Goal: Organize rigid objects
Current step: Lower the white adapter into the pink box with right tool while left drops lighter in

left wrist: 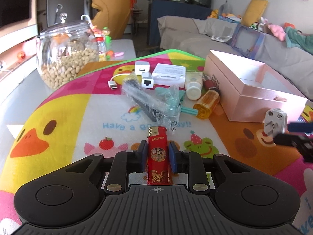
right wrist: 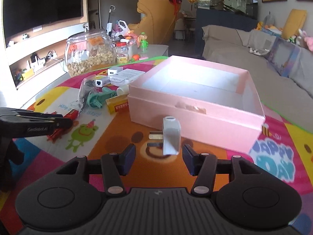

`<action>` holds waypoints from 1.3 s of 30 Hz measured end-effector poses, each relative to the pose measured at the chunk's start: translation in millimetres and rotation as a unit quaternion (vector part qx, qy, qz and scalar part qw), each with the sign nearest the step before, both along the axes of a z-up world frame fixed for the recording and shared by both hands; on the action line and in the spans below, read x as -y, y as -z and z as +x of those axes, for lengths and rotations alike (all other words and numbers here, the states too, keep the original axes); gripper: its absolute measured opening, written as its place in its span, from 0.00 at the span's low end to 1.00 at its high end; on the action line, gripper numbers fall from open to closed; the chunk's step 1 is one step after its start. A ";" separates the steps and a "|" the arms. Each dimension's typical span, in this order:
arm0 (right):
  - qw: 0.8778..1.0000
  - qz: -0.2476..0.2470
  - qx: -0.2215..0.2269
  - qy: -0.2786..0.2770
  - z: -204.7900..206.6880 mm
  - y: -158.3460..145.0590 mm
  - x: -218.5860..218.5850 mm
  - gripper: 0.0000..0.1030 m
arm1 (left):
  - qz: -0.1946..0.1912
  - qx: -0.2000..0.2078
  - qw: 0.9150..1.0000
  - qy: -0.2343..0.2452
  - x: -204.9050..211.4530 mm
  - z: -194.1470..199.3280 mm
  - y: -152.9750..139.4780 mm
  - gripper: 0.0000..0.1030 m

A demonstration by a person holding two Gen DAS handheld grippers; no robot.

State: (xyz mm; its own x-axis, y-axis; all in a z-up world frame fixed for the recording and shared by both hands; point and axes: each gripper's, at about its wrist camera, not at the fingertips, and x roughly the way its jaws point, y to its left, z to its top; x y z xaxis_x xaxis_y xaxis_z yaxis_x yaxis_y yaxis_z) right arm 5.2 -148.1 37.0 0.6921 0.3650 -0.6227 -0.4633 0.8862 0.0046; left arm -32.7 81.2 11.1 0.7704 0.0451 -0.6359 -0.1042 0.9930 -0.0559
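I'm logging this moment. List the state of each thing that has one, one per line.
Left tongs: shut on the lighter.
Lighter: held upright, flame out.
Right tongs: open, around the plug, not touching it.
Plug: on its side on the mat, prongs pointing left.
Pink box: open, nothing inside.
Glass jar: lidded, about half full of nuts.
Amber bottle: lying down, capped.

Glass jar [left wrist: 67, 55] (peanuts inside), grey sofa [right wrist: 234, 45], television [right wrist: 42, 4]
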 end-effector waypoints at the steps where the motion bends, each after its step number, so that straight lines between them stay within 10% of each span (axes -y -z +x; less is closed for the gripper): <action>1: 1.000 -0.001 0.000 0.002 5.6 0.2 -2.4 0.51 | -0.001 0.000 1.000 0.003 -0.3 -1.3 0.0 0.26; 15: 0.999 0.033 -0.036 -0.005 -20.0 -29.2 26.4 0.36 | -0.025 0.031 0.993 0.110 28.5 -33.1 -24.6 0.26; 26: 0.988 0.096 0.104 0.056 15.2 -117.0 65.1 0.37 | -0.082 0.147 0.953 0.251 100.3 75.7 -135.7 0.26; 34: 0.982 0.119 0.108 0.101 17.2 -92.5 90.5 0.67 | -0.132 0.061 0.961 0.234 98.3 137.8 -87.7 0.25; 39: 0.992 0.087 0.065 0.069 1.4 -54.9 85.4 0.68 | -0.138 0.047 0.967 0.211 58.8 132.2 -75.7 0.24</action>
